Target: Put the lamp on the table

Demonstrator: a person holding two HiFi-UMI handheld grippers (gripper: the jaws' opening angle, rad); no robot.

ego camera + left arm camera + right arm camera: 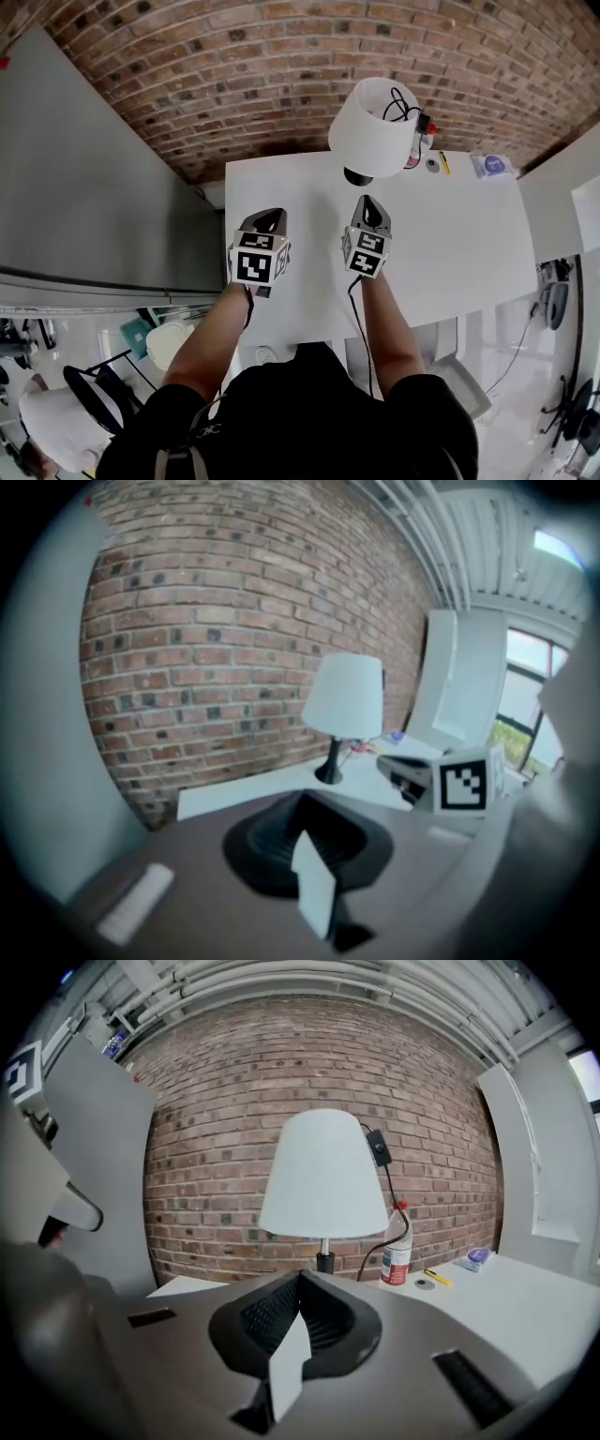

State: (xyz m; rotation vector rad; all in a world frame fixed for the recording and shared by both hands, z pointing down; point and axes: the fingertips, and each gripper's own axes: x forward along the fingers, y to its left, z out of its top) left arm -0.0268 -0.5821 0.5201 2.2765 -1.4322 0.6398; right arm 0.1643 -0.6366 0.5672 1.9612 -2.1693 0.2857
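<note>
Your left gripper (271, 220) and right gripper (370, 210) both have their jaws closed together, with nothing in them. The lamp (373, 127) stands upright on the white table (469, 244) near the brick wall (281, 56). A red-capped bottle (396, 1252) stands just beside the lamp; you can't make out its contents.

White-shaded lamp (373, 127), upright on white table (450, 244)

White table (450, 253), lamp (373, 127) standing on it, bottle (397, 1251), yellow pen (444, 163)
</note>
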